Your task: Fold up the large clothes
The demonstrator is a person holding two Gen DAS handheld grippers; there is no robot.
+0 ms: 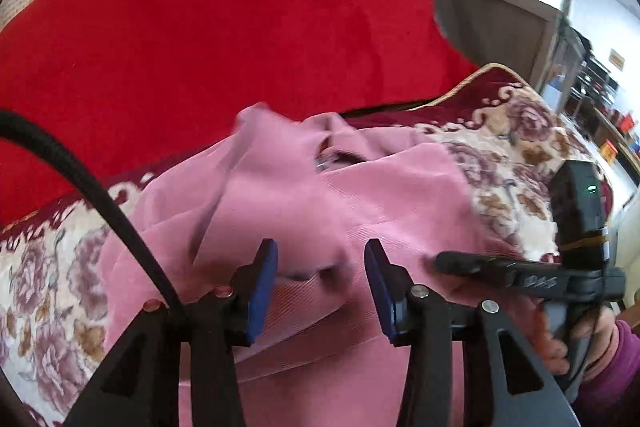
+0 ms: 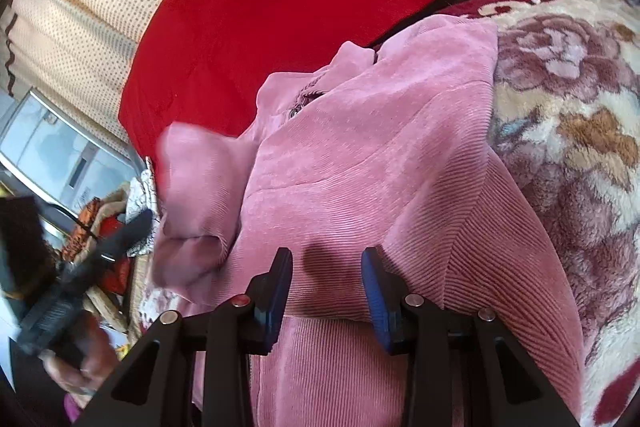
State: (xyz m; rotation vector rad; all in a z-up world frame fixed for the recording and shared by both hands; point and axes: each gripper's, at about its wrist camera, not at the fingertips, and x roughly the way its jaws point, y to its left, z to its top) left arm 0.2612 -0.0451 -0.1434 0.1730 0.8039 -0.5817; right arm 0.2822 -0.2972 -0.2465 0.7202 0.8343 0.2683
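A pink corduroy garment [image 2: 360,167] is spread on a floral blanket [image 2: 568,131] beside a red quilt [image 1: 220,27], with the left hand-held gripper [image 1: 320,275] part open and empty and the right hand-held gripper [image 2: 326,283] part open over a ridge of cloth, its hold unclear; the fold is best laid flat toward the free blanket side.
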